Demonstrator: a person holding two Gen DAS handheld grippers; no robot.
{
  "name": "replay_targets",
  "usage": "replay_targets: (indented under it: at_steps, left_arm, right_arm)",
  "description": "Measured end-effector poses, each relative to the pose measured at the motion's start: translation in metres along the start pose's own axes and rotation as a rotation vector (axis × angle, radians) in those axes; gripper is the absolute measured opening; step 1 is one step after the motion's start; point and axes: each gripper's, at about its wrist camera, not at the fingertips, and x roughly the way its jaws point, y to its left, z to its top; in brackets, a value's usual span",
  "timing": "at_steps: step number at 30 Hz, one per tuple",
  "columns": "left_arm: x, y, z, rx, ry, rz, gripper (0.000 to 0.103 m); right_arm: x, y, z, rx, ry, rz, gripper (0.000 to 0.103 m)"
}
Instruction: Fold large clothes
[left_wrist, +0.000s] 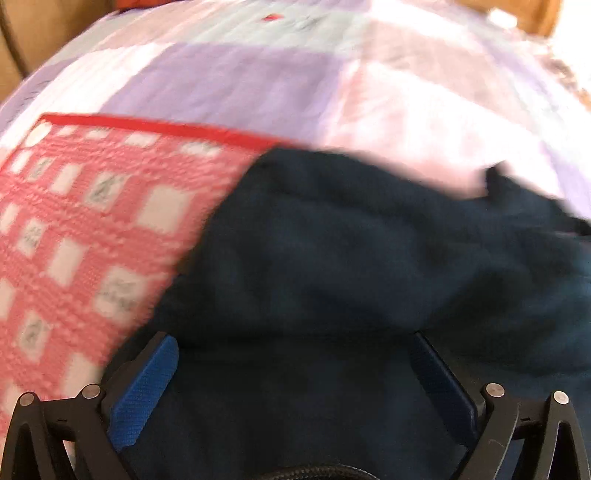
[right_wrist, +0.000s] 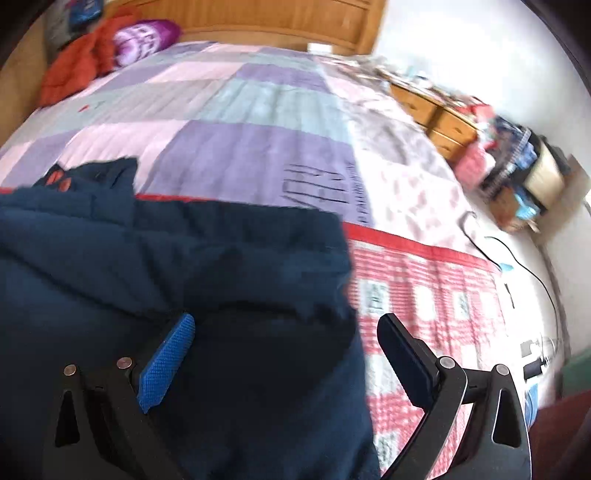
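Lying bunched on the bed (right_wrist: 258, 140), dark navy garment (left_wrist: 351, 258) covers part of a red-and-white checked blanket (left_wrist: 74, 229) spread over the patchwork quilt (left_wrist: 229, 77). Left hand-held gripper (left_wrist: 295, 354) over the navy cloth, fingers spread wide, gripping nothing. Right hand-held gripper (right_wrist: 288, 332) likewise wide apart, garment edge between fingers, not pinched. Both views motion-blurred.

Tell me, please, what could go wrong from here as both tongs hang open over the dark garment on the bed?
1. The navy garment lies bunched; the open left tongs might pinch several layers at once and fold it crooked.
2. The right tongs straddle the garment's edge, so they could also catch the red checked blanket beneath.
3. Both views are blurred, so aim may be off.
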Motion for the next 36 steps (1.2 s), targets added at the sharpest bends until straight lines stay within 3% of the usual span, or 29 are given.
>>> replay_targets:
  at_steps: [1, 3, 5, 7, 10, 12, 15, 16, 19, 21, 23, 26, 27, 29, 31, 33, 35, 36]
  left_arm:
    - [-0.008, -0.022, -0.005, 0.059, -0.028, -0.072, 0.102]
    - [-0.015, -0.07, -0.014, 0.217, -0.064, -0.119, 0.102]
    - [-0.012, -0.12, -0.027, 0.378, -0.051, -0.144, 0.102]
    - [0.001, -0.142, -0.031, 0.421, -0.007, -0.126, 0.103]
    - [0.019, -0.125, -0.02, 0.34, 0.05, -0.096, 0.103]
    - [0.025, -0.09, -0.008, 0.299, 0.045, -0.008, 0.103]
    - [0.03, -0.03, 0.007, 0.203, 0.055, 0.108, 0.103]
    - [0.031, 0.0, 0.013, 0.106, 0.079, 0.12, 0.103]
    - [0.024, 0.043, 0.014, -0.032, 0.097, 0.152, 0.103]
    - [0.009, 0.049, 0.004, -0.078, 0.066, 0.074, 0.103]
    - [-0.007, 0.03, -0.006, -0.038, -0.005, 0.02, 0.103]
    - [-0.04, -0.019, -0.043, 0.12, -0.109, -0.015, 0.103]
    - [-0.049, -0.035, -0.061, 0.168, -0.128, -0.063, 0.103]
    - [-0.06, -0.06, -0.09, 0.277, -0.147, -0.064, 0.103]
    - [-0.067, -0.08, -0.124, 0.395, -0.168, -0.044, 0.103]
    - [-0.074, -0.069, -0.142, 0.417, -0.197, -0.04, 0.103]
    - [-0.076, -0.04, -0.14, 0.38, -0.199, -0.041, 0.103]
    - [-0.078, -0.029, -0.139, 0.37, -0.206, -0.003, 0.103]
  right_arm:
    - [-0.009, 0.01, 0.002, -0.022, -0.032, 0.025, 0.1]
    - [-0.021, 0.053, 0.01, -0.108, -0.083, 0.142, 0.1]
    - [-0.024, 0.096, 0.017, -0.203, -0.09, 0.225, 0.1]
    - [-0.018, 0.132, 0.026, -0.254, -0.056, 0.285, 0.1]
    - [0.01, 0.137, 0.033, -0.247, 0.023, 0.239, 0.1]
    - [0.032, 0.103, 0.04, -0.132, 0.065, 0.216, 0.1]
    - [0.05, 0.038, 0.039, 0.005, 0.101, 0.113, 0.1]
    - [0.054, 0.021, 0.036, 0.021, 0.117, 0.067, 0.1]
    - [0.052, -0.009, 0.03, 0.085, 0.141, 0.012, 0.1]
    - [0.035, -0.008, 0.025, 0.074, 0.097, -0.009, 0.1]
    - [0.012, 0.018, 0.015, 0.017, 0.023, 0.054, 0.1]
    - [-0.031, 0.082, -0.005, -0.116, -0.066, 0.202, 0.099]
    - [-0.041, 0.103, -0.013, -0.163, -0.081, 0.241, 0.099]
    - [-0.062, 0.15, -0.036, -0.26, -0.087, 0.331, 0.1]
    - [-0.075, 0.179, -0.061, -0.343, -0.098, 0.342, 0.1]
    - [-0.084, 0.176, -0.084, -0.385, -0.134, 0.317, 0.1]
    - [-0.081, 0.138, -0.098, -0.316, -0.134, 0.274, 0.1]
    - [-0.077, 0.109, -0.103, -0.251, -0.128, 0.243, 0.1]
